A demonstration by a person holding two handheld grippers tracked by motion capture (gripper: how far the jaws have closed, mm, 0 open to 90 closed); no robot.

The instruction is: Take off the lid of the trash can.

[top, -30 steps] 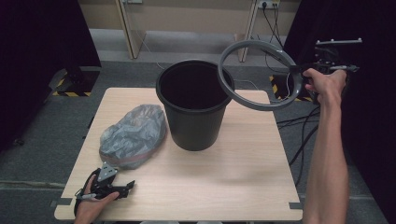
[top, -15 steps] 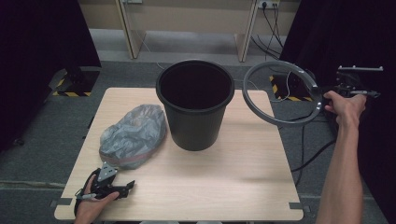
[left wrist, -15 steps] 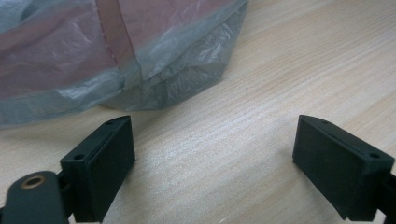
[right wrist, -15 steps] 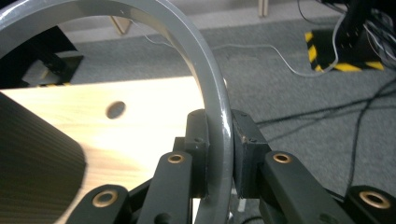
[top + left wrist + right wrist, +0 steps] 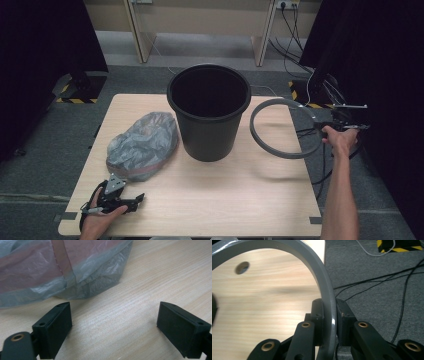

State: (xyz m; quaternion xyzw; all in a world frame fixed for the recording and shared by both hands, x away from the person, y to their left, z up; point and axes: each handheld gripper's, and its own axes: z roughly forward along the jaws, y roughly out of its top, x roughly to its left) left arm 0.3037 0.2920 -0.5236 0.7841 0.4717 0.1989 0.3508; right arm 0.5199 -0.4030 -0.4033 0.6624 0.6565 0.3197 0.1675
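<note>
Pinching the grey ring (image 5: 280,129) by its rim, the right claw (image 5: 320,124) holds it tilted beside the bucket (image 5: 209,112).

floor: grey carpet (image 5: 45,140) | worktop (image 5: 240,200): pale wood, rectangular | sides: black curtains (image 5: 40,45) left and right | back: beige wall (image 5: 200,15), two pale wooden legs (image 5: 137,30) | yellow-black hazard tape (image 5: 75,100) | black cables (image 5: 300,35) far right
</note>
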